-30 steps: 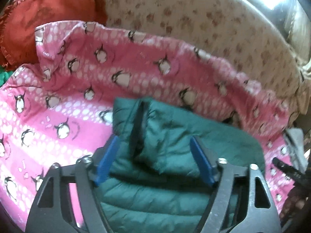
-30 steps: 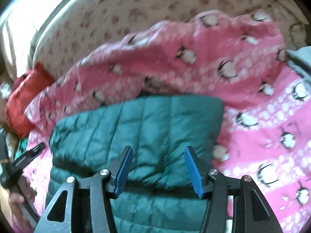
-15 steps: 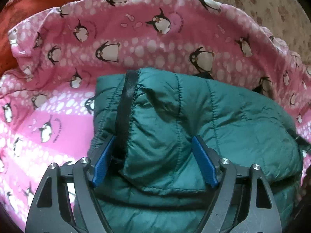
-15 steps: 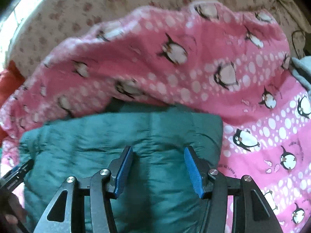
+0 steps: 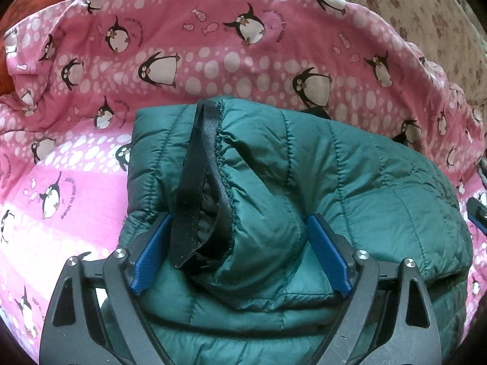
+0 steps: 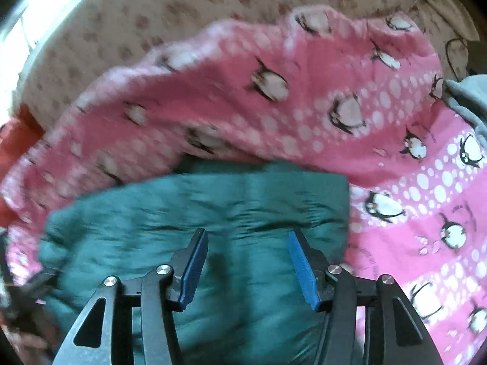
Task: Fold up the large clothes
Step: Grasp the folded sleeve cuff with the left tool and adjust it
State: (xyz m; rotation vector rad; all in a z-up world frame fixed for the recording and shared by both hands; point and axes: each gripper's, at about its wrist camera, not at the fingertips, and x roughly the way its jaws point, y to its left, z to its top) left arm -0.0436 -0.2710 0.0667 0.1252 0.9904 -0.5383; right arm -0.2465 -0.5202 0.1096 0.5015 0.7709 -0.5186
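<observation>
A dark green quilted puffer jacket [image 5: 350, 182] lies folded on a pink penguin-print blanket [image 5: 182, 60]. Its black-edged sleeve cuff [image 5: 201, 188] gapes open at the left end. My left gripper [image 5: 239, 234] is open, its blue pads on either side of a raised fold by the cuff, low over the jacket. In the right wrist view, which is blurred, the jacket [image 6: 243, 200] fills the lower middle, and my right gripper [image 6: 248, 255] is open just above its right half. The right gripper's tip [image 5: 478, 213] shows at the left wrist view's right edge.
The blanket [image 6: 304, 106] lies on a cream sheet with brown flowers [image 5: 426, 9]. A red cushion [image 5: 18, 9] sits at the far left and a grey cloth [image 6: 470, 97] at the far right. Pink blanket lies bare to the jacket's left and right.
Both grippers have moved down and closer to the jacket, which now fills more of each view. Both jaws have stayed open. The jacket lies as before.
</observation>
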